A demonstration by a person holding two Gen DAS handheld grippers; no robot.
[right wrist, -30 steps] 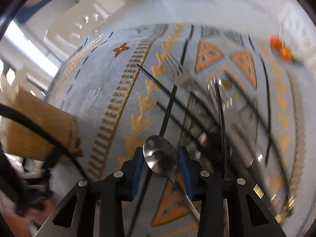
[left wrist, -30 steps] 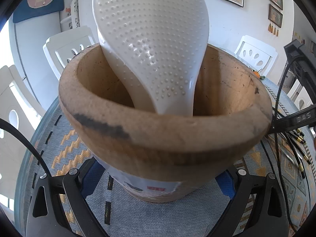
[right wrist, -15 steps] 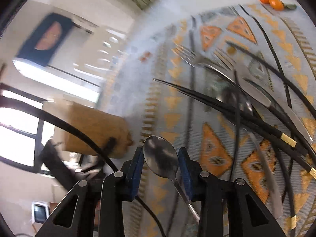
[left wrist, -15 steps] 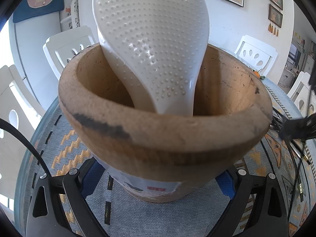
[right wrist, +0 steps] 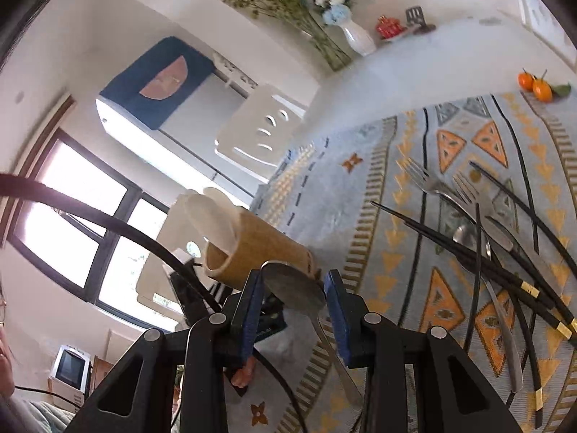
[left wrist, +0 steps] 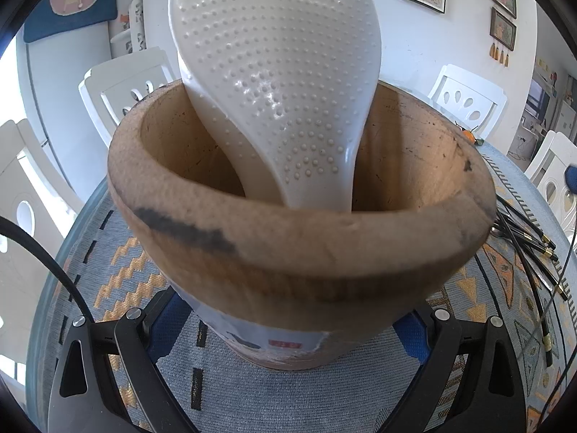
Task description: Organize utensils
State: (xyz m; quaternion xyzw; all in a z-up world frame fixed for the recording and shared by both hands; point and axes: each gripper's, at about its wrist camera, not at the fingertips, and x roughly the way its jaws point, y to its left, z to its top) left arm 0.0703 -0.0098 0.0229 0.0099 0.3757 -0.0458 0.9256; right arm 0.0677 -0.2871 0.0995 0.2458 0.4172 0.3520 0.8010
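My left gripper is shut on the base of a round wooden utensil holder, one blue pad on each side. A white dimpled rice paddle stands inside it. In the right wrist view my right gripper is shut on a metal spoon: the bowl sits between the blue pads and the handle runs back under the fingers. The same holder with the paddle lies just beyond the spoon's tip. To the right, forks, black chopsticks and another spoon lie piled on the patterned cloth.
Black chopsticks lie right of the holder. Two oranges sit at the cloth's far corner, and a white vase of flowers stands beyond. White chairs ring the table. A black cable crosses the left of the right wrist view.
My right gripper has risen and swung left with the spoon, from facing the utensil pile to facing the holder. It has left the left wrist view. The left gripper and holder have not moved.
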